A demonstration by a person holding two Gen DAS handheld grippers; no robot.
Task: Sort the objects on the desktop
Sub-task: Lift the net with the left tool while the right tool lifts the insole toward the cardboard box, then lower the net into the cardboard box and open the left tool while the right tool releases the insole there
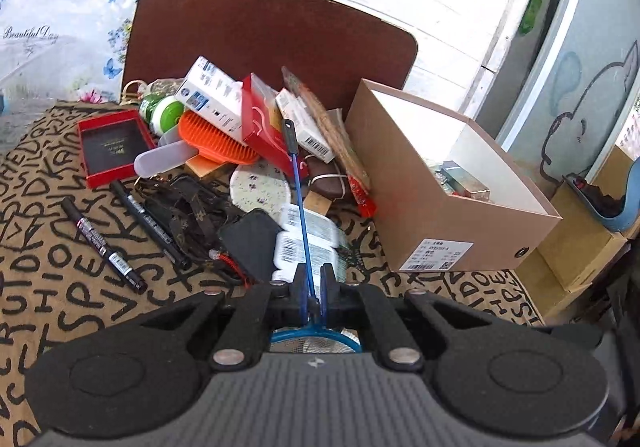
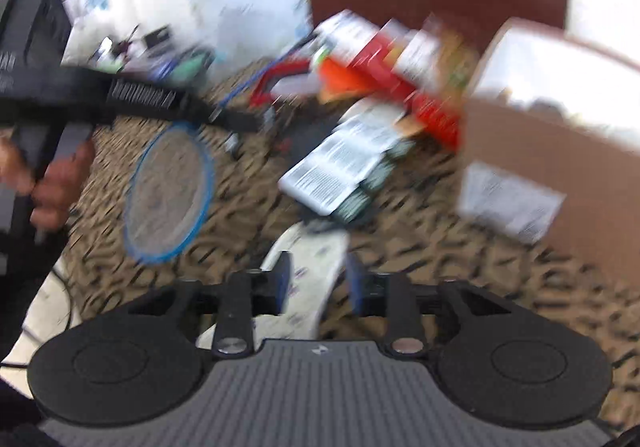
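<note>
My left gripper (image 1: 311,279) is shut on the thin shaft of a small blue racket (image 1: 301,207), whose black handle points away over the pile. The racket's round head (image 2: 168,195) hangs below that gripper (image 2: 256,123) in the blurred right wrist view. My right gripper (image 2: 318,279) has its jaws apart around a white patterned round object (image 2: 316,251); the blur hides whether they grip it. A cardboard box (image 1: 436,203) with a few items inside stands to the right of the pile; it also shows in the right wrist view (image 2: 560,167).
The pile holds white barcode packs (image 1: 304,243), a red box lid (image 1: 110,147), two black markers (image 1: 102,247), an orange brush (image 1: 218,139), a red bag (image 1: 260,119), a black case (image 1: 252,235). A brown board (image 1: 272,31) stands behind. Letter-print cloth (image 1: 60,287) covers the table.
</note>
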